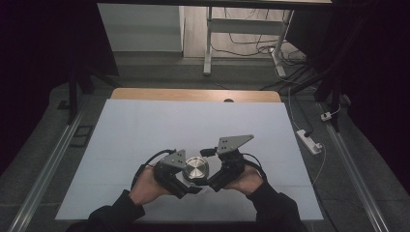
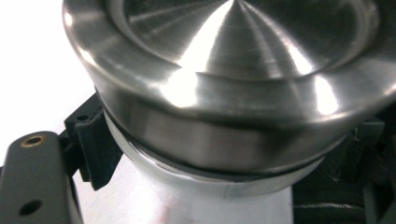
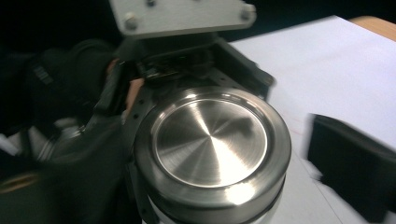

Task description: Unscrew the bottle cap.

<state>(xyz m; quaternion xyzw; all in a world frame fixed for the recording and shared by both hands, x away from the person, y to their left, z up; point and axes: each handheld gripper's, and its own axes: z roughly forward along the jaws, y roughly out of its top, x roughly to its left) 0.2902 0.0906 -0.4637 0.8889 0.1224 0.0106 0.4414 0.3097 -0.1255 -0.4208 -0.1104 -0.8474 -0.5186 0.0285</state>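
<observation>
A round container with a brushed steel lid (image 1: 196,168) and a white body (image 2: 210,196) is held just above the white table cover (image 1: 193,121), near its front middle. My left gripper (image 1: 189,185) is shut on it: its black fingers (image 2: 91,140) press the body from both sides right under the lid (image 2: 224,60). My right gripper (image 1: 209,180) comes in from the right and is open. In the right gripper view the lid (image 3: 210,140) lies between its jaws, and the blurred right finger (image 3: 350,168) stands apart from the lid's rim.
The white cover lies on a wooden table whose far edge (image 1: 193,94) shows. A power strip (image 1: 309,141) with cables lies on the floor at the right. White desk legs (image 1: 208,48) stand beyond the table. Metal rails (image 1: 53,159) run along both sides.
</observation>
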